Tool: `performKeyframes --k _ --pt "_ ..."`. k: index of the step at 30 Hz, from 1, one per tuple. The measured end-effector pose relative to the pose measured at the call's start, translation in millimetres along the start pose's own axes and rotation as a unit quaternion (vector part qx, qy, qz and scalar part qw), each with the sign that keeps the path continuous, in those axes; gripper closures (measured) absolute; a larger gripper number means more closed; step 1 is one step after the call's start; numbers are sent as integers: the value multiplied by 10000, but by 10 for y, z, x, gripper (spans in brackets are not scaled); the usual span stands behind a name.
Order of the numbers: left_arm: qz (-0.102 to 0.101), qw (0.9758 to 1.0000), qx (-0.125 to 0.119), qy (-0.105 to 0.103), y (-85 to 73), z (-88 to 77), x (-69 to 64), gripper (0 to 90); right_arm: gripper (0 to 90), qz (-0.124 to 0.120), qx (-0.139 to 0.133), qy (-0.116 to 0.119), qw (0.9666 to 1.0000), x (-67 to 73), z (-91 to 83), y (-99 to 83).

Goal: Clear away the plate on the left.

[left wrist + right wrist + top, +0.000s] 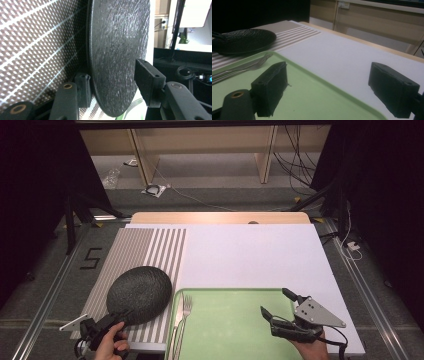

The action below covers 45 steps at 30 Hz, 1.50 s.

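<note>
Beside the green tray (235, 330), on its left, one black textured plate (139, 294) is seen on the striped placemat (145, 250), with its near rim taken between the jaws of the left hand-held gripper (112, 317). From the left hand-held gripper view, the plate (117, 55) is shown edge-on between the two black jaws; one jaw lies under the rim against the placemat (32, 42), while a narrow gap is left between the other pad and the plate's upper face, so the jaws are apart and not yet clamped. Whether the plate's far edge rests on the placemat cannot be told.

Over the tray's right half the right hand-held gripper (277, 307) is held with its jaws wide apart and nothing between them. From its own view the tray (317, 100) rim is seen passing between the jaws, with the white table (342, 57) cover beyond.

Along the tray's left edge one fork (184, 317) and one knife (178, 315) are laid side by side. The rest of the tray is bare, as is the white table (250, 255) surface behind it, up to the far wooden edge.
</note>
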<state>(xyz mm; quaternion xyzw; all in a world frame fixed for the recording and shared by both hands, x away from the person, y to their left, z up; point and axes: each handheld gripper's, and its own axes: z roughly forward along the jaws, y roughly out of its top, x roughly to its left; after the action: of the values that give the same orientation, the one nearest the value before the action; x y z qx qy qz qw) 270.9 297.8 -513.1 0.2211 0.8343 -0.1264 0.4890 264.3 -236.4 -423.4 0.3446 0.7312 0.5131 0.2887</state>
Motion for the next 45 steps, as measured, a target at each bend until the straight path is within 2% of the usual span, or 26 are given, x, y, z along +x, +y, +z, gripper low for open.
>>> performKeyframes --k 9,14,17,20,26,33,39,45 --pt "-67 9999 -142 -27 -19 14 26 555 163 -18 11 15 10000 3 7 -2" --pt "-163 9997 -201 12 -31 3 56 645 163 -19 14 17 10000 3 7 -3" --pt "-206 9995 -250 -33 -36 -10 54 676 163 -17 21 17 10000 3 7 -3" --pt "-136 9992 -349 -107 -39 -30 43 738 163 -23 36 18 10000 2 3 -2" --pt "-85 9991 -369 -180 -44 -44 33 821 163 -26 20 23 10000 3 8 -3" --pt "-160 9986 -366 -342 -30 -44 53 846 163 -28 20 24 10000 3 8 -3" --pt "-279 9983 -331 -388 -25 -37 67 854 163 -23 36 23 10000 1 5 -2" --pt "-237 9983 -355 -408 -11 -35 62 855 163 -18 33 19 10000 -1 4 -2"
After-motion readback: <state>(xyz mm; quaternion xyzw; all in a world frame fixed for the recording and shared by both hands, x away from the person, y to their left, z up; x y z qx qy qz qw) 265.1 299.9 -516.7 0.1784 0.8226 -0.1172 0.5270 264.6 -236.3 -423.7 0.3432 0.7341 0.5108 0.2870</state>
